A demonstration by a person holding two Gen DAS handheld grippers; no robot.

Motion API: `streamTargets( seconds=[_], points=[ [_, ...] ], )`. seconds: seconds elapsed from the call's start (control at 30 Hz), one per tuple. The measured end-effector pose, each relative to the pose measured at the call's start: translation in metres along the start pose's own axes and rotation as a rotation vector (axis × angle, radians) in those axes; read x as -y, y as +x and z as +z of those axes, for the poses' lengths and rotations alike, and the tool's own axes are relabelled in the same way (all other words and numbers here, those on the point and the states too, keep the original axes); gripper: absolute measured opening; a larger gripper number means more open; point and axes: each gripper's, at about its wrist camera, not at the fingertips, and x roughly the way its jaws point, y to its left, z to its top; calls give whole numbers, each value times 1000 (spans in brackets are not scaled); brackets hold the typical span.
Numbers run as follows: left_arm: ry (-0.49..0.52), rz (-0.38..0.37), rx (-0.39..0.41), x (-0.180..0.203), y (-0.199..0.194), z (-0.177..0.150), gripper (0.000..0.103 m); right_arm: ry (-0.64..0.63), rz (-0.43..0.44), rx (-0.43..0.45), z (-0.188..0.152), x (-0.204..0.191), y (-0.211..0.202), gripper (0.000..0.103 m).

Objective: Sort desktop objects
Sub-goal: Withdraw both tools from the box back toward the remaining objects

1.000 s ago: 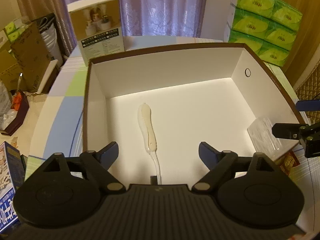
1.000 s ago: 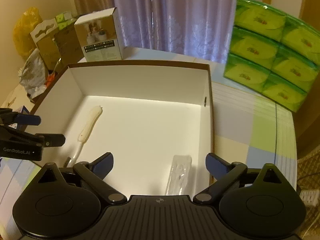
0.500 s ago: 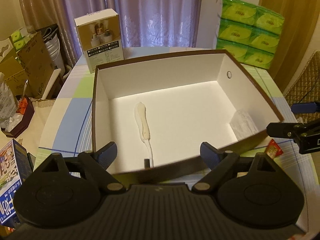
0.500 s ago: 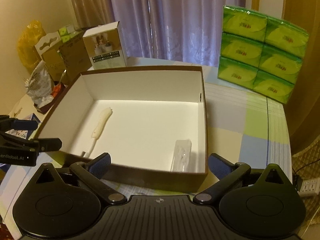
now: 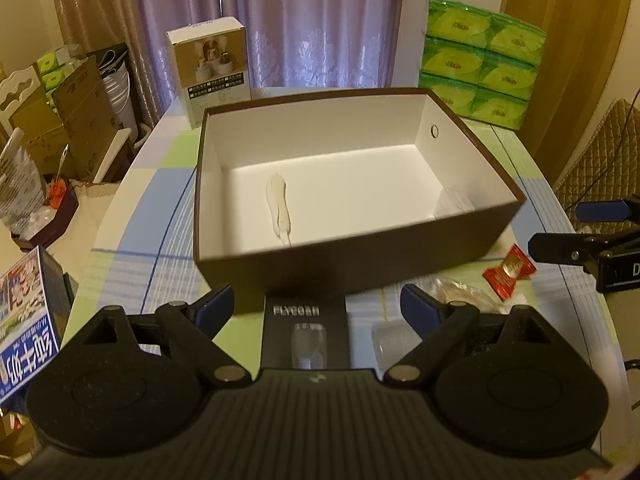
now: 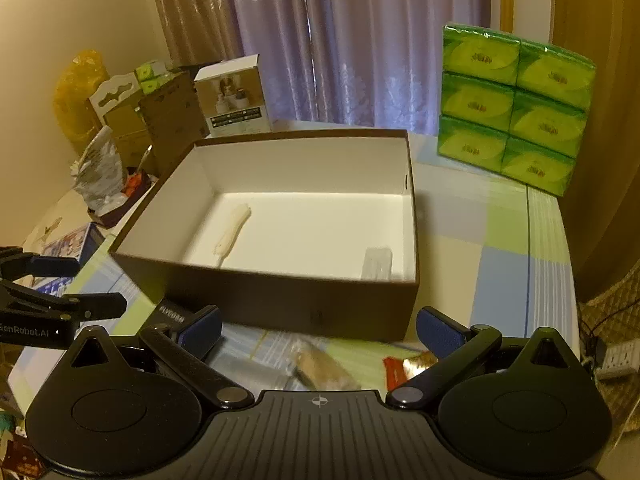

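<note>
- Both tongs, left (image 5: 316, 308) and right (image 6: 318, 330), have drawn back from the box (image 5: 360, 258), wide open, empty.
- Brush (image 5: 279, 202) and clear packet (image 6: 377, 264) lie boxed.
- Black carton (image 5: 306, 332), red sachet (image 5: 509, 270) and snack (image 6: 320, 368) remain on the tabletop (image 6: 500, 252).

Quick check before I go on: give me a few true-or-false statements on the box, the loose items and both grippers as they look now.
1. The brown box holds a white brush and a clear packet. True.
2. The left gripper is shut on the red wrapper. False: it is open and empty; the wrapper lies on the table.
3. The black package lies outside the box, in front of its near wall. True.
4. The right gripper holds the snack bag. False: it is open, with the bag lying on the table.
5. The green tissue packs sit inside the box. False: they stand on the table behind it.
</note>
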Motion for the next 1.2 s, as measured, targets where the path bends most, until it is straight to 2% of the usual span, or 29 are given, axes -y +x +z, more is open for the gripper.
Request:
streamTargets(
  seconds=[0.7,1.2],
  points=[
    [-24,29,18,38,-61,-58,88,-12,60,26,-50,-3,-60,101],
    [-56,27,-16,54,-70,-102,88,-14,66,-25,-92,5,-68,101]
  ],
)
